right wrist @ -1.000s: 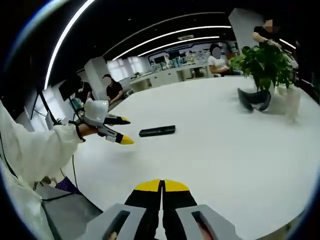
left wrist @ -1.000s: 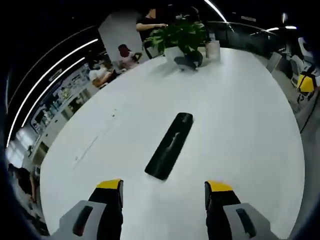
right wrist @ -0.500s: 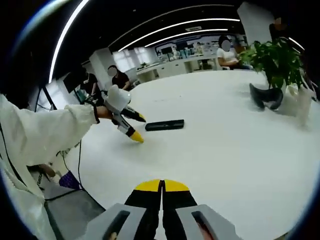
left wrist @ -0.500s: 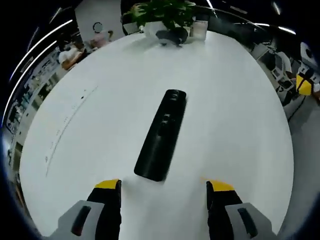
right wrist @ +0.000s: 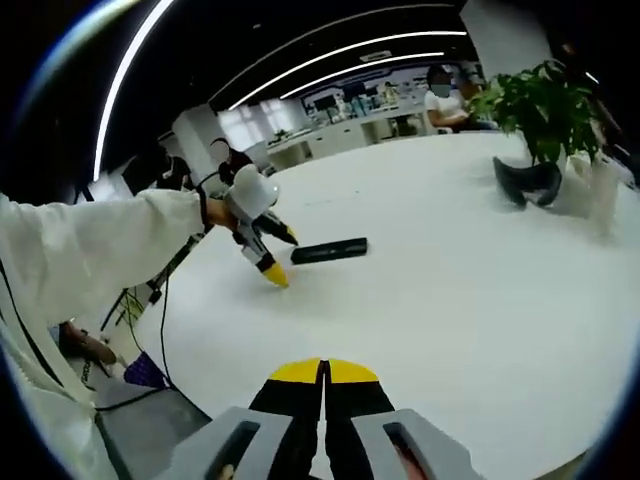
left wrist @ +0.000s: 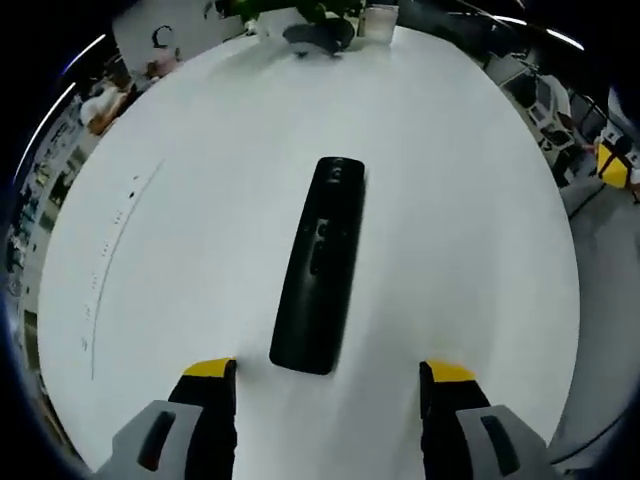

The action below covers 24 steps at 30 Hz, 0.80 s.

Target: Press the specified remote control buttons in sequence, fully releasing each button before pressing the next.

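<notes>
A long black remote control [left wrist: 320,265] lies flat on the white table [left wrist: 470,200], pointing away from me in the left gripper view, its buttons faintly visible. My left gripper [left wrist: 328,370] hangs just above its near end with both yellow-tipped jaws wide open and nothing between them. In the right gripper view the same remote [right wrist: 329,250] lies at mid-left, and the left gripper [right wrist: 272,252], held by a hand in a white sleeve, tilts down beside it. My right gripper [right wrist: 322,370] stays over the near table edge, jaws pressed together, holding nothing.
A potted plant [right wrist: 535,110], a dark curved object [right wrist: 525,182] and a pale cup [right wrist: 600,195] stand at the table's far side. People sit at desks behind [right wrist: 440,95]. A faint line of marks runs across the table [left wrist: 115,250]. Floor lies past the table's edge [right wrist: 150,400].
My left gripper has moved forward and tipped down over the remote, which now looks larger and nearer. The right gripper has stayed shut in place.
</notes>
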Motion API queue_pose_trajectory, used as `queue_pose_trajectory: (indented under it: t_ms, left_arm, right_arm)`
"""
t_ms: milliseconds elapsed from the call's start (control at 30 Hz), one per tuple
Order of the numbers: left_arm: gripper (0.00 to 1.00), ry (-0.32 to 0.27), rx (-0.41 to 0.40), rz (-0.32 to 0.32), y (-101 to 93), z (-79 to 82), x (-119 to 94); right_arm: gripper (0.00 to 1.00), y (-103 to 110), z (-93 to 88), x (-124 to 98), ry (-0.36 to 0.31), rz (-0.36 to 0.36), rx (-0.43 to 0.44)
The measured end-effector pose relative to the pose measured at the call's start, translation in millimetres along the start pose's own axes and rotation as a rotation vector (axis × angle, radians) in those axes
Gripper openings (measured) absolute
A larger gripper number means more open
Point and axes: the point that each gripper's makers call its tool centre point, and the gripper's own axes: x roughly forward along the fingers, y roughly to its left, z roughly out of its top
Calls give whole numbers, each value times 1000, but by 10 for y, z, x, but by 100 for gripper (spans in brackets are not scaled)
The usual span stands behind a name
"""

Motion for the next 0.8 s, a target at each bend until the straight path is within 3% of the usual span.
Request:
queue_pose_trajectory:
  t_ms: [233, 433, 633, 800]
  left_arm:
    - [70, 17, 48, -12, -70, 16, 0]
    - [55, 26, 135, -34, -214, 52, -27]
    - [44, 17, 157, -41, -267, 52, -41]
    - [26, 6, 162, -35, -284, 68, -38]
  right_arm:
    - [0, -25, -11, -84, -20, -20, 0]
    - [0, -36, -48, -123, -24, -25, 31]
    - [0, 27, 29, -169, -60, -21, 49]
    - [0, 30, 58, -211, -76, -36, 30]
